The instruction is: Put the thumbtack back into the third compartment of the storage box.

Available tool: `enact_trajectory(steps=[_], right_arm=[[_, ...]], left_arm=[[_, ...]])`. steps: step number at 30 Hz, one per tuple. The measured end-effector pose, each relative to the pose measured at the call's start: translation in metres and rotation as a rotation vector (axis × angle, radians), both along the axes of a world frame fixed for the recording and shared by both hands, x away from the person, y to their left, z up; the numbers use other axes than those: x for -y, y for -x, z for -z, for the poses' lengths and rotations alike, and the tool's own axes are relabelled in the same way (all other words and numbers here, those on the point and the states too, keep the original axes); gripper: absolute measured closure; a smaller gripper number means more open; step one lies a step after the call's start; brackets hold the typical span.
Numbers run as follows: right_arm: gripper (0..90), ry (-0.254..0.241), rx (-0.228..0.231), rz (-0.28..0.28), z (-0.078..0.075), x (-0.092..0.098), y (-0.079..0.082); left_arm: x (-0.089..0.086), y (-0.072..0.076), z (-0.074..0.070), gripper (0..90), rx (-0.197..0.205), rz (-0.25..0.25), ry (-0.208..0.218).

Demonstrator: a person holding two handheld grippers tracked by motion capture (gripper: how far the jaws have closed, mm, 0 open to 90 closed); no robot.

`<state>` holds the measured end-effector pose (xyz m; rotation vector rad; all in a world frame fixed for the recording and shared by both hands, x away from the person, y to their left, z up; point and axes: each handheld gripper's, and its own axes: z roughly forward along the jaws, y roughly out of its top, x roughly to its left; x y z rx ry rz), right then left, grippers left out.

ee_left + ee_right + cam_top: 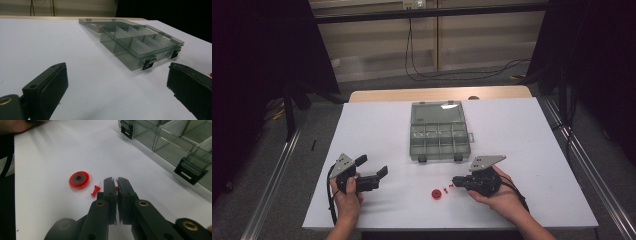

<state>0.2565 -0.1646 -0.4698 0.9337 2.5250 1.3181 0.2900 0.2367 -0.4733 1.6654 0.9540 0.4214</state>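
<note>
My right gripper [456, 180] [115, 180] lies low on the white table at the front right. Its jaws are shut on a small red push pin [116, 188], of which only a red sliver and a thin metal tip show. A second red push pin [95, 190] lies loose just left of the jaws. Beside that pin rests a red disc [437, 194] [79, 179] with a grey centre. My left gripper [373, 166] [116, 70] stands open at the front left, nothing between its jaws, pointing toward the box.
A clear grey compartment box [416, 145] [140, 42] [175, 142] sits open mid-table, its lid folded back and two black latches on its near side. The white table [512, 135] ends in metal rails at both sides. A cable trails from each gripper.
</note>
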Motion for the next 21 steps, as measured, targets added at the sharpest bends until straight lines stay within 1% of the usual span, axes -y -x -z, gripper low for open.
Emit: enact_trajectory(steps=[2,4,6,7,11,14,16,17,21], right_arm=[[87.1,0.004,-0.001,0.001,-0.001,0.000,0.000],[87.1,0.003,0.004,0.006,-0.001,0.000,-0.001],[87.1,0.001,-0.001,0.013,-0.002,0.000,-0.002],[87.2,0.000,-0.002,0.014,-0.002,-0.001,-0.003],[87.1,0.008,0.002,0.021,-0.005,-0.001,-0.003],[87.1,0.006,0.001,0.032,-0.008,-0.001,-0.006],[87.1,0.001,-0.004,0.042,-0.009,-0.001,-0.007],[87.1,0.005,0.000,0.040,-0.009,-0.001,-0.008],[87.1,0.011,0.002,0.047,-0.011,-0.001,-0.011]], left_arm=[[0.000,0.000,0.000,3.3,0.001,-0.012,0.003],[0.000,0.000,0.000,3.3,0.004,-0.007,0.001],[0.000,0.001,0.000,3.4,0.003,-0.010,-0.006],[0.001,0.001,0.000,3.3,0.005,-0.013,-0.002],[0.001,0.001,0.000,3.2,0.008,-0.004,-0.014],[0.001,0.001,0.000,3.4,0.008,-0.015,-0.002],[0.000,0.000,0.000,3.3,0.008,-0.010,-0.004],[0.000,0.000,0.000,3.3,0.007,-0.012,0.002],[0.000,0.000,0.000,3.3,0.005,-0.009,0.003]])
